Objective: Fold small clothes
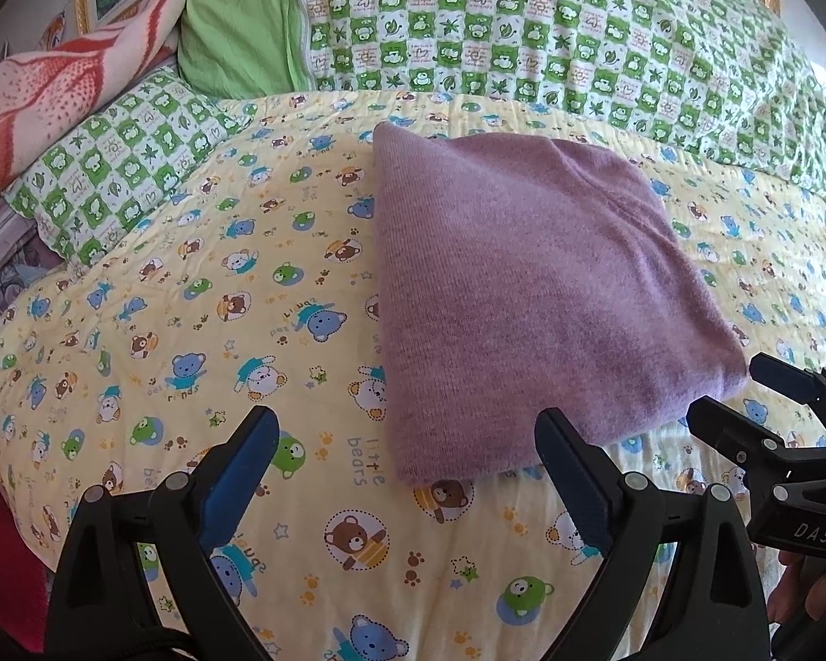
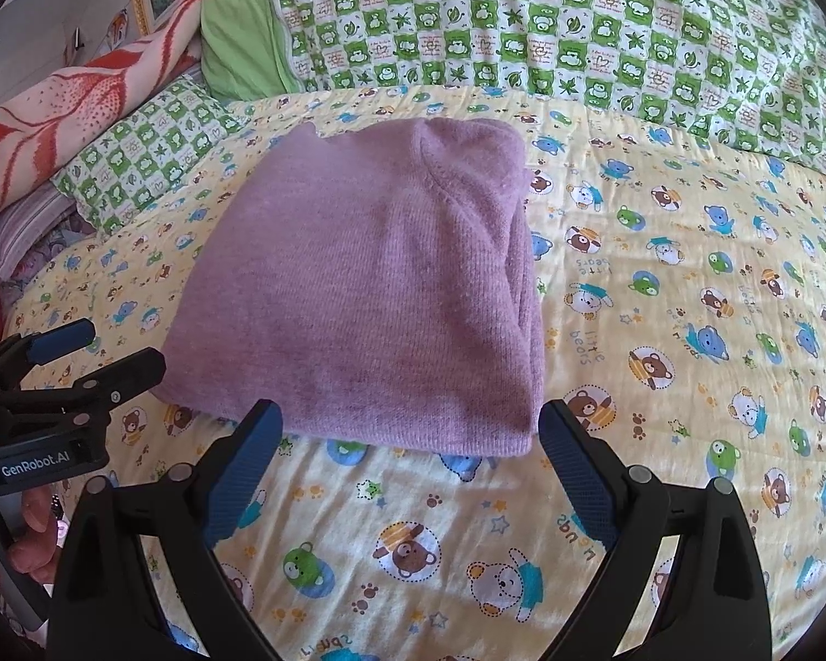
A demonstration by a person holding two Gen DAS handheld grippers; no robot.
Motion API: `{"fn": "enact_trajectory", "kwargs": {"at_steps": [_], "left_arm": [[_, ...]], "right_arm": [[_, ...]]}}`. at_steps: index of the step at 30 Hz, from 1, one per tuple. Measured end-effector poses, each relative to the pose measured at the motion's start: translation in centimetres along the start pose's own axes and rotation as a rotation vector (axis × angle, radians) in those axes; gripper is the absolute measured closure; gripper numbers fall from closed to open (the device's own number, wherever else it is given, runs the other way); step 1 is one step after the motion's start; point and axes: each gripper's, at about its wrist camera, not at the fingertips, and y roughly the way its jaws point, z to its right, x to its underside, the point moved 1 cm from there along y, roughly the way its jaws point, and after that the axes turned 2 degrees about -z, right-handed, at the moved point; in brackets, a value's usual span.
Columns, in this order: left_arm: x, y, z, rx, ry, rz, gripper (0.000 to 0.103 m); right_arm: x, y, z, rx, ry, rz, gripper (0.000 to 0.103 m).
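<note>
Purple knit garment (image 1: 523, 297) lies folded on the bear-print quilt (image 1: 165, 303), bare quilt at its left, left gripper (image 1: 407, 446) spread and empty at its near edge; right-wrist view: right gripper (image 2: 407, 440) likewise spread, empty, just short of the near edge.

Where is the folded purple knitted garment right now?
The folded purple knitted garment lies on the yellow bear-print quilt, just beyond both open grippers, centre in the right wrist view and centre-right in the left wrist view, with the green checked pillow to its left.
</note>
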Motion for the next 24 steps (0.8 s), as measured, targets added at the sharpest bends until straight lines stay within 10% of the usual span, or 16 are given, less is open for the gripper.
{"fn": "enact_trajectory", "kwargs": {"at_steps": [24], "left_arm": [[-0.01, -0.25, 0.46, 0.008, -0.002, 0.003, 0.008]], "right_arm": [[0.04, -0.25, 0.0, 0.006, 0.004, 0.004, 0.009]]}}
